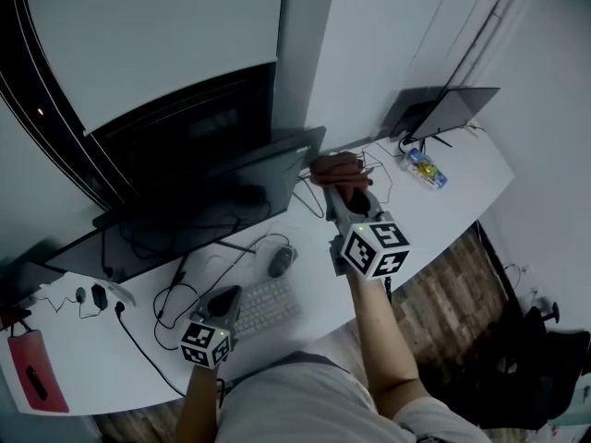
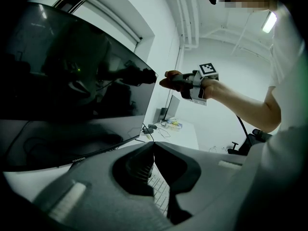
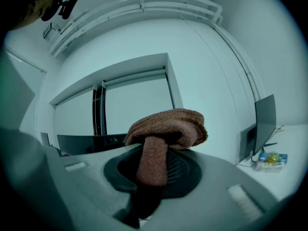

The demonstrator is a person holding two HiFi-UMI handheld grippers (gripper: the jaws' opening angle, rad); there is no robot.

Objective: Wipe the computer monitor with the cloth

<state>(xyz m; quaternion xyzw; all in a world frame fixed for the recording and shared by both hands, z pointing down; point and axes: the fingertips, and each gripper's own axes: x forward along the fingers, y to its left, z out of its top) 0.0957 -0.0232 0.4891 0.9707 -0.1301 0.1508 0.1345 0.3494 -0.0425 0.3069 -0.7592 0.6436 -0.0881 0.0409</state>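
1. Now, we hold the right claw (image 3: pixel 153 163) clamped on a brown cloth (image 3: pixel 166 128). A bunched wad bulges past the claw tips, so, as we judge it, soft fabric rather than hard plastic would meet the screen.
2. We carry the cloth raised off the white surface (image 1: pixel 452 201), at the right edge of the computer monitor (image 1: pixel 185 141). In the left gripper view it sits just beside the glass, and we cannot tell whether it touches.
3. Our left claw (image 2: pixel 154 148) has its jaws together with nothing between them. It hangs low over the keyboard (image 1: pixel 263 307), and we judge it is parked there to leave the screen free.
4. The cloth looks knitted, thick and ribbed. It is folded into a rounded cap, with one strip hanging down between the jaws. We expect it to squash and drag easily across the screen.
5. The monitor is wide, dark and switched off. Its front is glossy enough to mirror the right claw, so smears would likely show.
6. Both claws are smooth, grey moulded plastic. Each carries a white cube printed with black square markers.
7. We judge the wiping to be at its very start, with the whole screen to the left not yet covered.
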